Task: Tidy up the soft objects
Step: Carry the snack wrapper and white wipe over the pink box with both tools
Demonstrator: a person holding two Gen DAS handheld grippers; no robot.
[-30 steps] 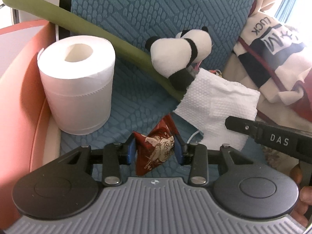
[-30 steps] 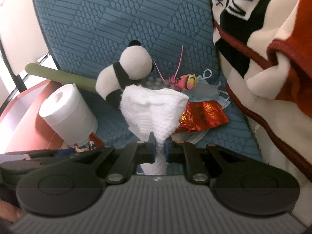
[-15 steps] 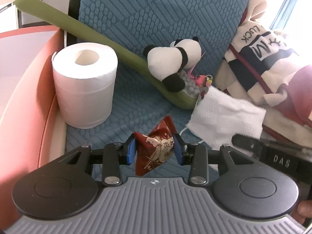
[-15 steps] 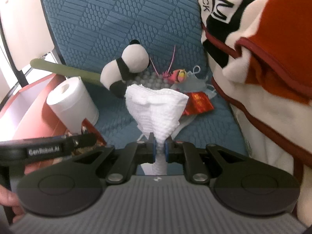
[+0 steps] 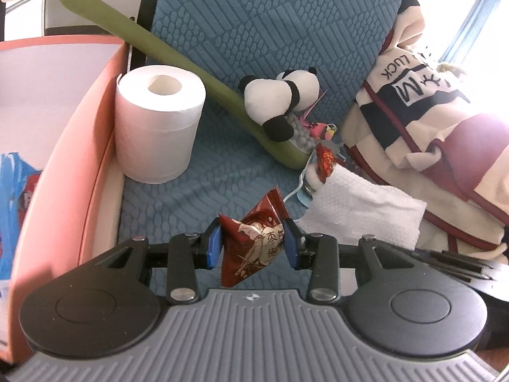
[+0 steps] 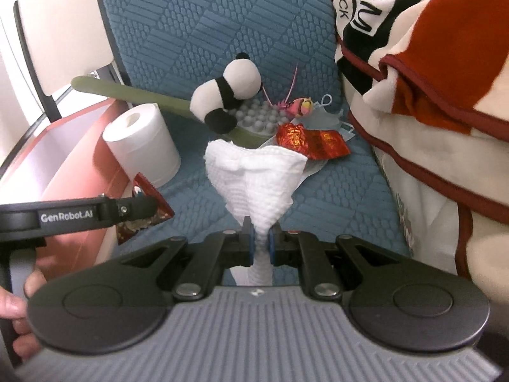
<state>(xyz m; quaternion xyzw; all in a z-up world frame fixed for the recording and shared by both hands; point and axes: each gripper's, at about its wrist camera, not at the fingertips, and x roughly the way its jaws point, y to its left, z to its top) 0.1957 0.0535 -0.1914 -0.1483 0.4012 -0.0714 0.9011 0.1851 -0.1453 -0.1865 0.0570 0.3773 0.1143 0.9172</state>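
My left gripper [image 5: 253, 246] is shut on a dark red snack wrapper [image 5: 254, 242] and holds it above the blue seat cushion [image 5: 197, 191]. My right gripper [image 6: 261, 243] is shut on a white paper towel [image 6: 257, 178], which hangs lifted over the seat; the towel also shows in the left wrist view [image 5: 359, 213]. A panda plush [image 6: 227, 95] lies at the back on a green massage stick [image 6: 127, 90]. A shiny red wrapper [image 6: 310, 141] and a pink toy [image 6: 297, 105] lie behind the towel.
A toilet paper roll [image 5: 159, 127] stands at the seat's left, against an orange box wall [image 5: 73, 159]. A cream, red and black blanket [image 6: 429, 95] is piled on the right. The left gripper shows in the right wrist view [image 6: 79, 211].
Both grippers have pulled back and up from the seat with their loads. The towel has come off the pile, baring the red wrapper and toy behind it.
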